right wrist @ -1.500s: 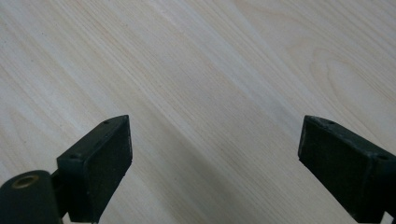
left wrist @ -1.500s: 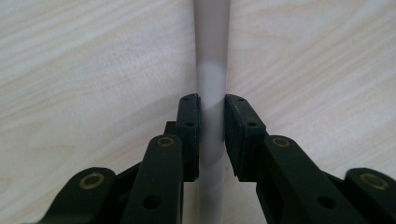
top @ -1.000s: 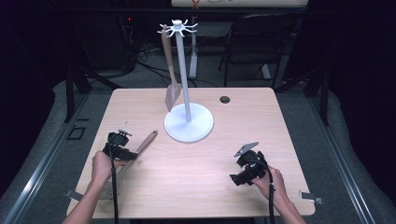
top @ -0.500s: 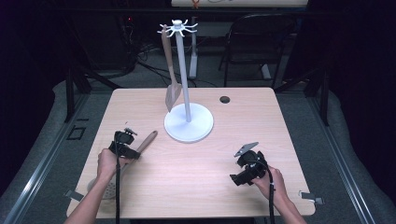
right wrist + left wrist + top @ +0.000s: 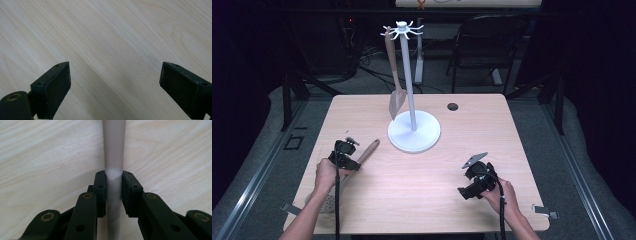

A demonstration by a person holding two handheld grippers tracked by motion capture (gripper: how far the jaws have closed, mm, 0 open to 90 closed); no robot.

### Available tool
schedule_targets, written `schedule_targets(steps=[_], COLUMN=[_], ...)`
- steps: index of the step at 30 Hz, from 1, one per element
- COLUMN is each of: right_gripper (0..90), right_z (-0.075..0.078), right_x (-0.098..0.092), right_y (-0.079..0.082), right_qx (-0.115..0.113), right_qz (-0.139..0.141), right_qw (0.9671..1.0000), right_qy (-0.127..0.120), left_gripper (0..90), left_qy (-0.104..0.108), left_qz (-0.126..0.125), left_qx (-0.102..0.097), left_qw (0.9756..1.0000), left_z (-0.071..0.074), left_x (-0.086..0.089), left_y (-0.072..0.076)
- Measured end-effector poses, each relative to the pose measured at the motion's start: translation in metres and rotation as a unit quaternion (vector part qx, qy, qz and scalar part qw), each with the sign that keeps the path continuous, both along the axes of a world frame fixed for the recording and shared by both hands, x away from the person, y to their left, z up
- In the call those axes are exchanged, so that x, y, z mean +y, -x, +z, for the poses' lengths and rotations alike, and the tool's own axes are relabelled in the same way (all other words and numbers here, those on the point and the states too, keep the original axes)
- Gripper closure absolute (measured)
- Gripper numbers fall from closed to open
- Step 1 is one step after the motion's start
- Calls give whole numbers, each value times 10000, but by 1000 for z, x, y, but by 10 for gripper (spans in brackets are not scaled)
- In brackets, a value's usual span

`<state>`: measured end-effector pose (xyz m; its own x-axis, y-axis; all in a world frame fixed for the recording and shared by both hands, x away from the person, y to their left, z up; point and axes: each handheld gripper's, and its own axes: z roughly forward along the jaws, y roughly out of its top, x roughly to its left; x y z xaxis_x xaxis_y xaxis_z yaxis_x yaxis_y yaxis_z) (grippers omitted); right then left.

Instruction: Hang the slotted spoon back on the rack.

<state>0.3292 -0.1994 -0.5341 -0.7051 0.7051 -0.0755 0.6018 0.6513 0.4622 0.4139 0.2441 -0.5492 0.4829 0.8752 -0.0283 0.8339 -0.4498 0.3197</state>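
In the high view, the left gripper point(image 5: 346, 155) is clamping the handle of a brown skimmer spoon point(image 5: 364, 152) near the left edge of the bench point(image 5: 492, 125); the handle is pointing toward the far right, toward the white stand point(image 5: 414, 131), while the perforated bowl end is lying near the person's left hand point(image 5: 328, 174) at the near edge. The stand is sitting at the middle of the bench with a brown spatula point(image 5: 395, 75) hanging from one of its top hooks, down beside the pole. The right gripper point(image 5: 476, 176) is resting near the right front of the bench, well apart from the spoon and the stand. In the left gripper view, the two black jaws are pressing on either side of the pale handle point(image 5: 113, 157), which is running straight away over the wood, so the grasp looks centred and firm. In the right gripper view, the jaws are standing wide apart over bare wood, holding nothing. The step in hand appears to be the pickup of the spoon for hanging on the stand. The next move probably calls for lifting the spoon clear, tilting it upright, and guiding the end of its handle to a free hook without knocking the spatula or tipping the stand.
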Motion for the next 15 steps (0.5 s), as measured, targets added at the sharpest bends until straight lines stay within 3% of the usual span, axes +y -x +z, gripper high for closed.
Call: schedule_targets(steps=[7, 15], right_gripper=[97, 98], right_z=[-1, 0], right_x=[-1, -2], right_y=[-1, 0], right_qx=[1, -1], right_qz=[-25, -39], right_qw=[10000, 10000], right_qy=[-5, -15], left_gripper=[753, 752], left_qy=[365, 701], left_qz=[32, -55], left_qx=[-318, -785], left_qw=[9988, 9944], left_z=[15, 40], left_x=[7, 8], left_y=[4, 11])
